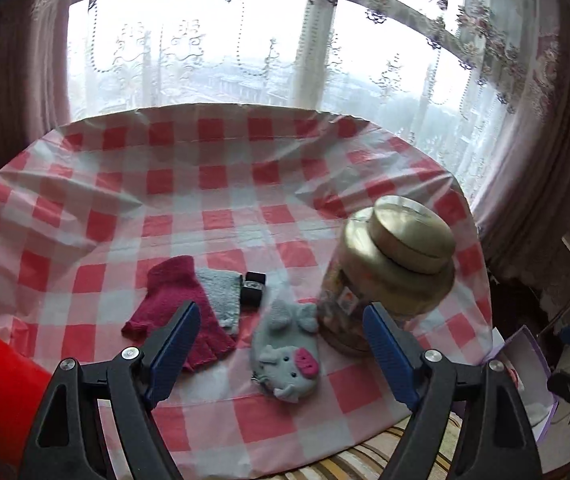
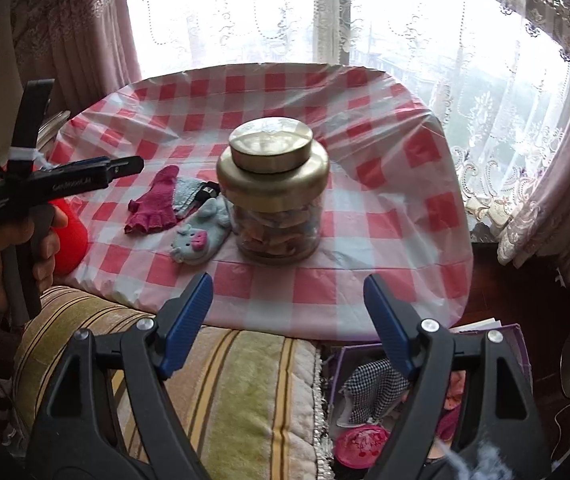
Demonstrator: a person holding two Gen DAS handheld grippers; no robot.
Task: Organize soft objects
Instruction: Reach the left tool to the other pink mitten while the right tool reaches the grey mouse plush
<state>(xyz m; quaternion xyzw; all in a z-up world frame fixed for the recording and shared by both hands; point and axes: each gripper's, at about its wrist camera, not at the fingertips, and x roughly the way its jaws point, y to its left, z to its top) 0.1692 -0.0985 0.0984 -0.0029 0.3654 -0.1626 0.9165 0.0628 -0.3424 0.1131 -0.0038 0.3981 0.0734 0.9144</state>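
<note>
On the red-and-white checked tablecloth (image 1: 245, 184) lie a magenta fingerless glove (image 1: 173, 296), a grey knit glove (image 1: 221, 292) and a grey plush cat pouch (image 1: 285, 356) with a pink bow. My left gripper (image 1: 281, 307) hangs open just above the table's near edge, with the pouch showing between its blue pads and nothing held. My right gripper (image 2: 287, 280) is open too, back from the table over a striped cushion (image 2: 225, 380). From there I see the glove (image 2: 155, 204), the pouch (image 2: 199, 238) and the left gripper (image 2: 135, 166) in a hand.
A glass jar with a gold lid (image 2: 273, 176) stands right of the pouch, close to it. A small black object (image 1: 253, 286) lies behind the gloves. A red container (image 2: 71, 236) sits at the table's left edge. On the floor is a purple box (image 2: 365, 392) of fabrics. Curtains hang behind.
</note>
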